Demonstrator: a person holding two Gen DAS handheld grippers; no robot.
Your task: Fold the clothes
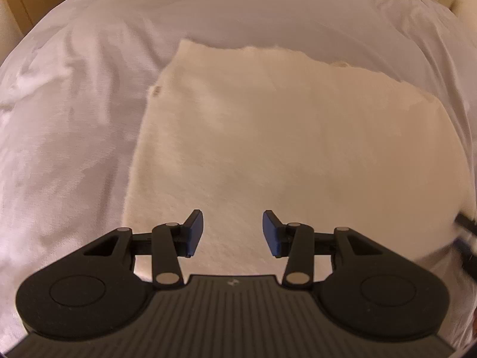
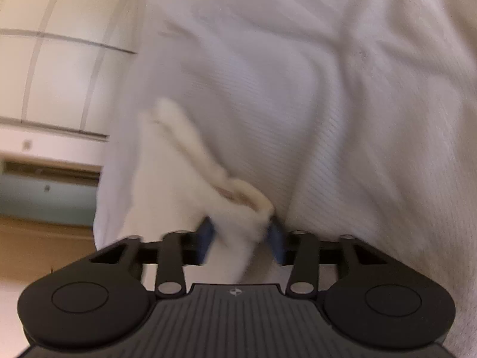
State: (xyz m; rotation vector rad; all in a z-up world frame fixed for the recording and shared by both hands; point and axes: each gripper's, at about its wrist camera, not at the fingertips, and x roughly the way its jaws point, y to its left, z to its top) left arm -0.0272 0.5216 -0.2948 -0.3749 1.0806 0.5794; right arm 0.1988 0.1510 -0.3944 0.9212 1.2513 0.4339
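Cream knitted garment (image 1: 298, 137) lies spread flat on a white bedsheet (image 1: 74, 119), folded into a rough rectangle with its far edge slightly ragged. Above its near edge hovers the left gripper (image 1: 233, 232), jaws wide apart with only cloth showing in the gap, nothing held. In the right wrist view, the right gripper (image 2: 242, 240) has a bunched corner of the same garment (image 2: 238, 208) between its blue pads (image 2: 207, 238), jaws partly closed around the fabric; the view is blurred. Beyond the bed's edge, pale wall panelling (image 2: 59, 74) shows.
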